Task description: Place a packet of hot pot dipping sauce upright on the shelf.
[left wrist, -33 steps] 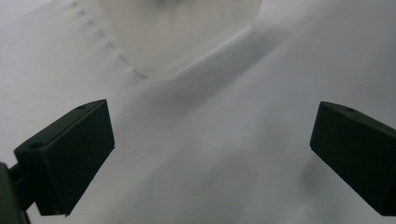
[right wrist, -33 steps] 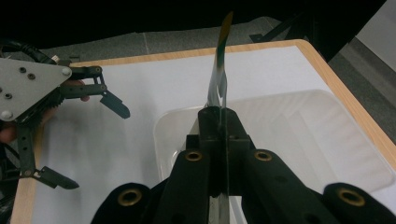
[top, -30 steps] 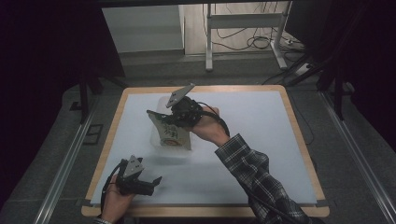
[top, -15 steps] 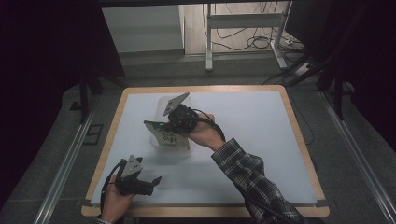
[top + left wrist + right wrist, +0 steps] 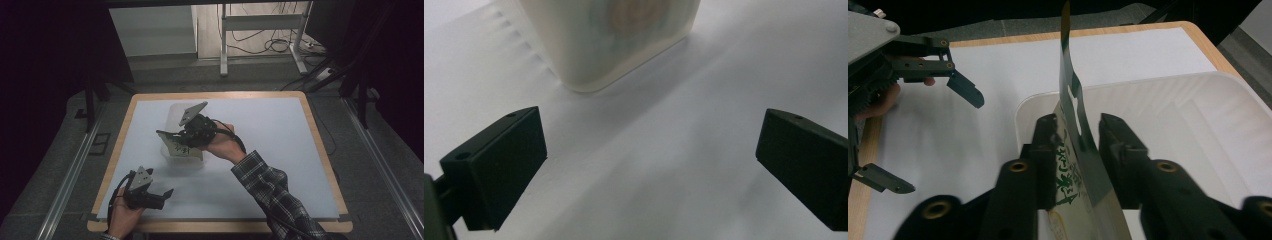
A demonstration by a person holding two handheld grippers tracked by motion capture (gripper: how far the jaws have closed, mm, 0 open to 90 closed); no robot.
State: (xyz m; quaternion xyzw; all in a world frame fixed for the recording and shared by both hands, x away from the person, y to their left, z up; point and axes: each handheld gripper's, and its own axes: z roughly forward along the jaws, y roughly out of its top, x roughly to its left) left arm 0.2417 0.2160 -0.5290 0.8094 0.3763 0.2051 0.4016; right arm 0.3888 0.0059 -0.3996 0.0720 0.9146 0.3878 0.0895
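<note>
Right hand-held gripper (image 5: 1075,150) has its jaws just opening around a green-printed packet (image 5: 1073,165), letting go over the translucent plastic bin (image 5: 172,150) on the bench (image 5: 280,130). Drop-in looks nearly done; retreat left. Left hand-held gripper (image 5: 649,165) sits released, empty, near bench front.
</note>
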